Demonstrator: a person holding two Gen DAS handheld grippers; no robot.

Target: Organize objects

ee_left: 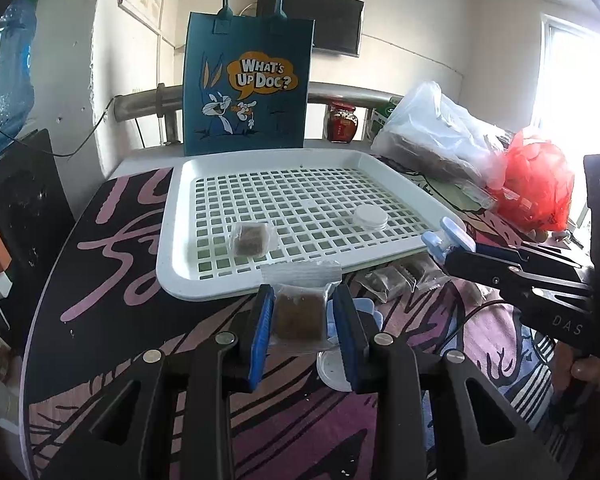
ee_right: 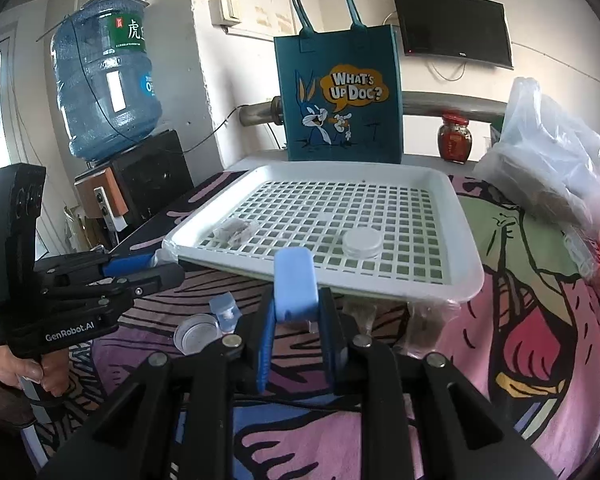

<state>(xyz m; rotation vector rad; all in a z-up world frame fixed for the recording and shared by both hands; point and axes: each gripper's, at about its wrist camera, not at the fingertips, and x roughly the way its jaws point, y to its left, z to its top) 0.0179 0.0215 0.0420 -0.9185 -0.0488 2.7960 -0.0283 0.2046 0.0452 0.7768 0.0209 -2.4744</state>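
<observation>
2 grippers | L gripper (ee_left: pixel 300 320) fingers clamp brown packet (ee_left: pixel 299 316) | R gripper (ee_right: pixel 295 312) – blue clip (ee_right: pixel 295 290)

Your left wrist camera looks forward along its fingers (ee_left: pixel 260 332), low and close over the tabletop (ee_left: pixel 112 280), facing the tray (ee_left: pixel 172 256) and bag (ee_left: pixel 248 80). Your right wrist camera faces likewise from further right. Both views share tray (ee_right: pixel 468 280) and bag (ee_right: pixel 340 96).

The left gripper (ee_left: pixel 300 322) clamps a clear packet (ee_left: pixel 300 314) holding a brown block, just before the white perforated tray (ee_left: pixel 172 240). In the tray lie a second packet (ee_left: pixel 253 239) and a white lid (ee_left: pixel 370 216). The right gripper (ee_left: pixel 446 240) pinches a light-blue clip (ee_left: pixel 452 236) at the tray's right edge
</observation>
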